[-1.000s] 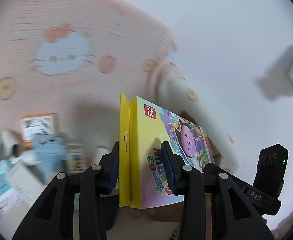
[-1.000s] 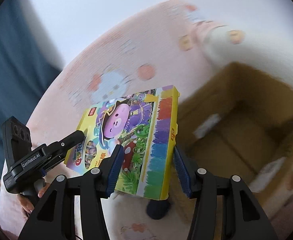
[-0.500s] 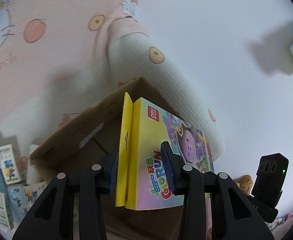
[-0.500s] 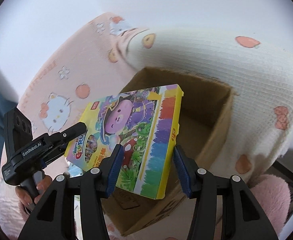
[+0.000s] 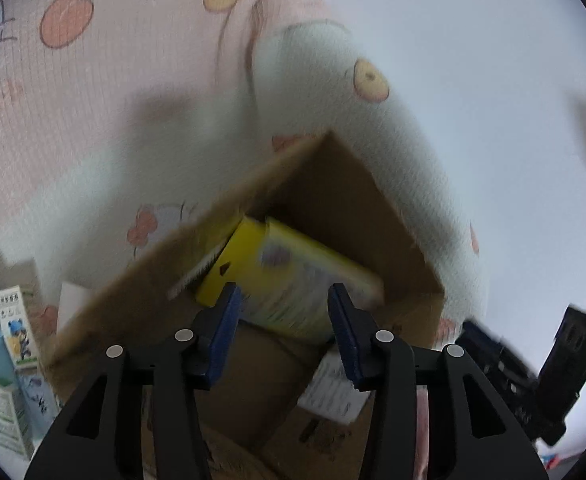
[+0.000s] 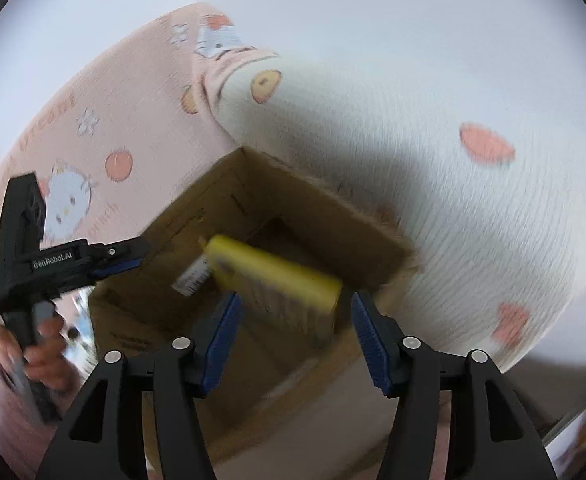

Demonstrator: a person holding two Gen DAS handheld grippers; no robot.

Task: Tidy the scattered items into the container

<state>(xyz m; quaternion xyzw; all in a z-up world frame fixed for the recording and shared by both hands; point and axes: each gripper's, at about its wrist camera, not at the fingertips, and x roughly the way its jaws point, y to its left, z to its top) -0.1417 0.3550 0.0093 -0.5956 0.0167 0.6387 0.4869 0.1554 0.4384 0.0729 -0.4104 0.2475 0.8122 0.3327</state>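
Note:
A yellow crayon box (image 5: pixel 289 276) with a cartoon cover lies blurred and tilted inside the brown cardboard carton (image 5: pixel 345 200), free of both pairs of pads. My left gripper (image 5: pixel 285 304) hangs over the carton's opening with its jaws opening and nothing pressed between them. My right gripper (image 6: pixel 295 308) is above the same carton (image 6: pixel 293 200), its jaws opening too, with the crayon box (image 6: pixel 273 276) loose just beyond its tips. In the right wrist view the left gripper (image 6: pixel 125 262) shows at the carton's left rim. The right gripper's body (image 5: pixel 489 344) is a blur at the lower right of the left wrist view.
The carton stands on a pink and white cartoon-cat blanket (image 5: pixel 133 80) beside a white wall (image 5: pixel 493 80). Several small packets (image 5: pixel 13 320) lie left of the carton. A white label (image 5: pixel 333 392) lies inside the carton. A person's hand (image 6: pixel 41 344) grips the left gripper's handle.
Both grippers carried the crayon box over the carton, tipped downward and let go. The box has dropped from between the pads into the carton, and both pairs of jaws stand wider.

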